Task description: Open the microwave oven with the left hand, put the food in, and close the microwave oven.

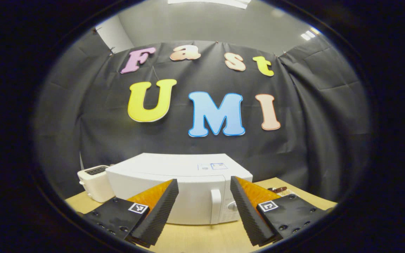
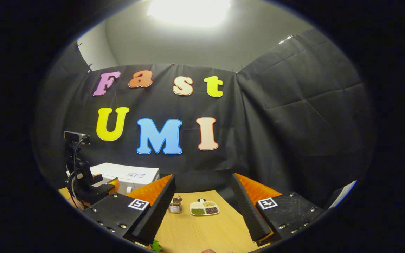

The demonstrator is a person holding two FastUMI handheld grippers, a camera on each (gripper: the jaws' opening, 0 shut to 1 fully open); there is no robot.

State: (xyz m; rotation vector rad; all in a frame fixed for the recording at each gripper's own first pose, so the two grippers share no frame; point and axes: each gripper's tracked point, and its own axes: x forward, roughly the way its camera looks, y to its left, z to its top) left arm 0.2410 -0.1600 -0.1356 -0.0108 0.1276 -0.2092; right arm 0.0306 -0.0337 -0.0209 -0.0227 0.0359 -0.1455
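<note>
1. My left gripper (image 1: 204, 196) is spread wide and holds nothing. In the left gripper view the microwave oven (image 1: 179, 186) sits at lower centre, framed between my two fingers, with its door shut.

2. The door handle (image 1: 216, 205) is a pale upright bar just left of the control panel, a little right of the gap's centre. The step in hand, as I judge it, is reaching this handle to open the door.

3. To do it well, I should shift slightly right so the handle sits mid-gap, close both fingers around the bar, then pull along the door's swing, not straight back, or the oven may slide on the table (image 1: 195, 239).

4. A white toaster (image 1: 95, 182) stands touching or just beside the oven's left side, at lower left; I cannot tell which. It should be clear of the door's swing.

5. My right gripper (image 2: 202, 200) is also wide and empty, low over the table in the right gripper view.

6. Between its fingers, at lower centre, lies a small divided dish (image 2: 204, 208) with three compartments: pale grains at the top, green stuff lower left, dark reddish stuff lower right. This I take to be the food.

7. Just left of the dish stands a small jar (image 2: 175, 204); its contents are too small to tell.
</note>
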